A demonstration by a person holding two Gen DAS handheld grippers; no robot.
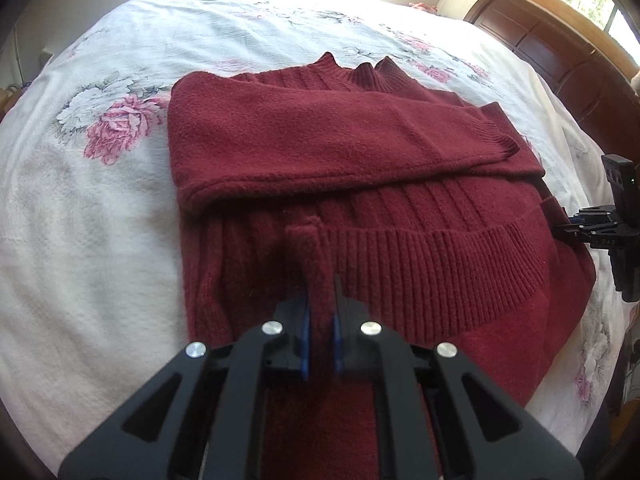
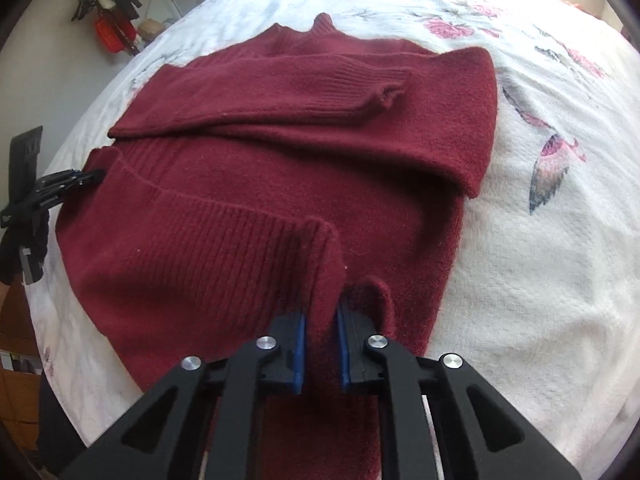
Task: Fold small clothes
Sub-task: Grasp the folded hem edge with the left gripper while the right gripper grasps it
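Red sweater (image 1: 360, 152) hem pinched between both grippers' jaws, lifted over bedspread (image 1: 100, 240)

Fuzzy ribbed-knit sweater (image 1: 360, 148) on a matt textured cotton bedspread (image 1: 100, 240); glossy wooden headboard (image 1: 560, 52); matt plastic tongs (image 1: 320, 320).

**Red sweater, half folded on the bed**

A dark red knit sweater (image 1: 360, 152) fills the middle of both frames, collar toward the top. Both sleeves are folded across the chest, one ribbed cuff at centre right. The ribbed hem is lifted and turned up over the lower body, its two corners pinched.
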